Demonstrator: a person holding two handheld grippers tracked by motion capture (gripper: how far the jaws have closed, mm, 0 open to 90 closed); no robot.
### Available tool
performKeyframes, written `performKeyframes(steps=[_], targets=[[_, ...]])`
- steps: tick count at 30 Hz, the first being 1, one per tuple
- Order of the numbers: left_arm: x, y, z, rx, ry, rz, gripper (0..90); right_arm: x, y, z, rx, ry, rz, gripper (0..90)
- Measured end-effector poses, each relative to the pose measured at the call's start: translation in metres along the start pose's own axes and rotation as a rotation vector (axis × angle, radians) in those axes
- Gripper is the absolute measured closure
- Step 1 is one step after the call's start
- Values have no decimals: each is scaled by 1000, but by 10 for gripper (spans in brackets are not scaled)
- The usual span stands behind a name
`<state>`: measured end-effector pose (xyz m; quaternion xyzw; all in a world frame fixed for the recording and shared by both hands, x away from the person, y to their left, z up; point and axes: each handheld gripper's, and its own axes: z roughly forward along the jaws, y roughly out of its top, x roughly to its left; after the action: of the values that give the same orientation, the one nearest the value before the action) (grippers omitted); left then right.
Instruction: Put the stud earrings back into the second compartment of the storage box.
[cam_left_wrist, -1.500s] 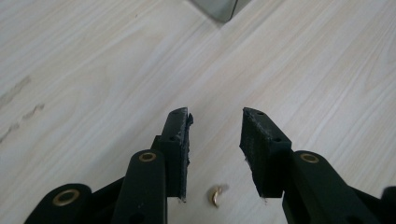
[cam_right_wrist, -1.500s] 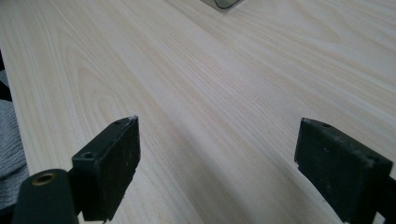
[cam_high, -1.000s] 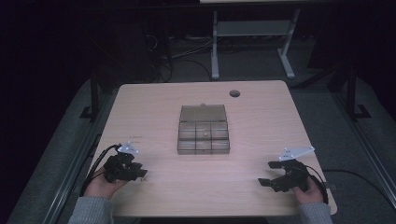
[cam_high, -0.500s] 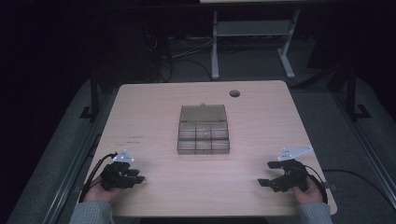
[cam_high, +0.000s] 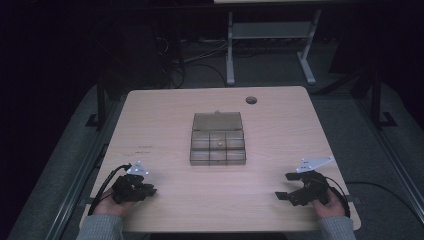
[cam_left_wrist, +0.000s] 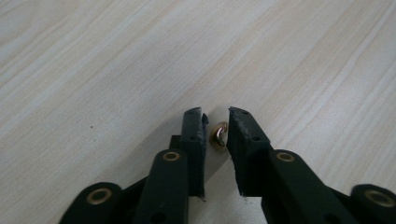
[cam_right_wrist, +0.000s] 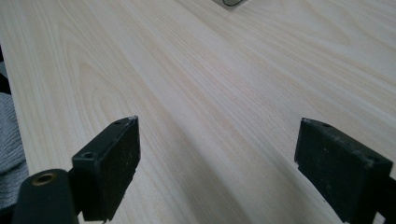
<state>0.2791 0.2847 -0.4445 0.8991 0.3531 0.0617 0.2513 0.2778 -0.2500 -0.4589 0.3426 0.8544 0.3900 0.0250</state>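
A small brass nut (cam_left_wrist: 218, 135) stands on edge between the two black jaws of my left gripper (cam_left_wrist: 217, 116), which are nearly together and pinch it just above the wooden table (cam_left_wrist: 116, 60). In the high view this left gripper (cam_high: 151, 190) sits near the table's front left edge. My right gripper (cam_high: 282, 185) rests near the front right edge, and its jaws are spread wide with nothing between them (cam_right_wrist: 217, 126). A clear compartment box (cam_high: 217, 139) with its lid folded back lies at the table's middle, far from both grippers.
A round cable hole (cam_high: 251, 100) is in the table's far right part. A corner of the box (cam_right_wrist: 229, 2) shows at the top of the right gripper view. A grey sleeve (cam_right_wrist: 9, 149) is at the left there. Dark floor and a metal stand (cam_high: 270, 35) lie beyond.
My left gripper has drawn back a little toward the front edge and lower. The right gripper has stayed almost still.
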Motion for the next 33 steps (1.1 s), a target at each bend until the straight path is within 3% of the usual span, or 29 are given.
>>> performKeyframes(steps=[16, 33], targets=[[-3, 0, 0, 13, 14, 33, 818, 1, 0, 0, -3, 3, -4, 141], [-5, -1, -1, 8, 18, 24, 856, 2, 1, 1, 4, 7, -8, 141]])
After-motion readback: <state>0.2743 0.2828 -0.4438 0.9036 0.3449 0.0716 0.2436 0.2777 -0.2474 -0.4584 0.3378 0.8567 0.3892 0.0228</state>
